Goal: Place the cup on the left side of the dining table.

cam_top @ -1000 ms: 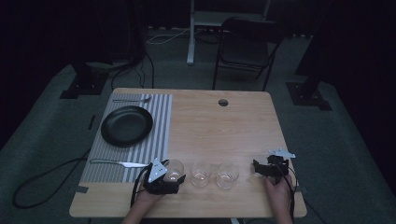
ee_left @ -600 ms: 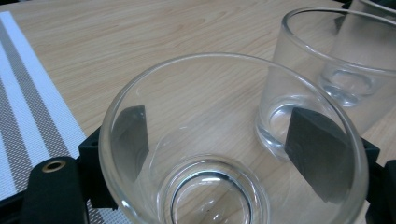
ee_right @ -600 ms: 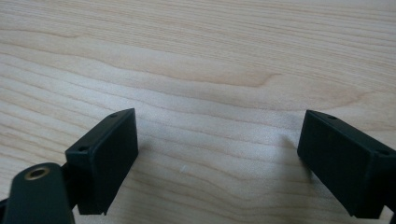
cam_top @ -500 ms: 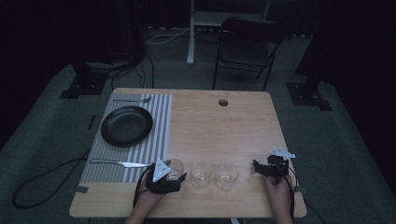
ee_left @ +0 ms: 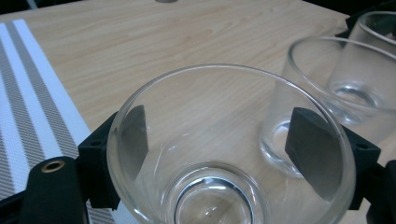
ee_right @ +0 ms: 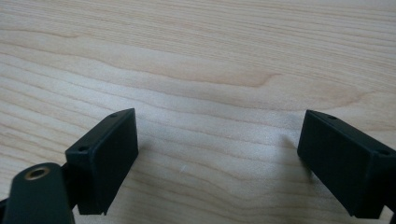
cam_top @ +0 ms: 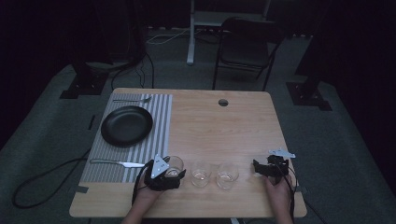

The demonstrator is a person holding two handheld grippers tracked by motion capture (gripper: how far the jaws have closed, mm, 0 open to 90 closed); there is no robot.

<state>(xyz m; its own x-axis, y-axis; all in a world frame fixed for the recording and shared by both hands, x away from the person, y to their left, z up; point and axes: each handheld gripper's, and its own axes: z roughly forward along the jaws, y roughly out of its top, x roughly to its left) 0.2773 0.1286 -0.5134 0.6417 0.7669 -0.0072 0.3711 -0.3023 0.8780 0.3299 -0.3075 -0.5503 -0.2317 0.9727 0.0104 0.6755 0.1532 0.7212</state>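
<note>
Three clear empty glasses stand in a row near the table's front edge. My left gripper [cam_top: 172, 171] has its jaws on either side of the leftmost glass [cam_top: 174, 164], and the pads press its wall. In the left gripper view that glass [ee_left: 219, 196] sits between the jaws of my left gripper [ee_left: 217, 140]. The middle glass [ee_left: 299, 93] and the right glass [ee_left: 369, 60] stand just behind it. In the high view, the middle glass [cam_top: 201, 172] and right glass [cam_top: 227, 176] stand free. My right gripper [cam_top: 258, 168] rests open on bare wood to their right, jaws wide apart [ee_right: 217, 154].
A striped placemat [cam_top: 161, 116] on the table's left carries a black plate [cam_top: 126, 125], a fork [cam_top: 132, 100] behind it and a knife [cam_top: 116, 163] in front. A round hole [cam_top: 223, 102] lies near the table's far edge. A chair [cam_top: 245, 42] stands beyond.
The left gripper shifted very slightly around the leftmost glass. The right gripper and the other glasses have stayed put.
</note>
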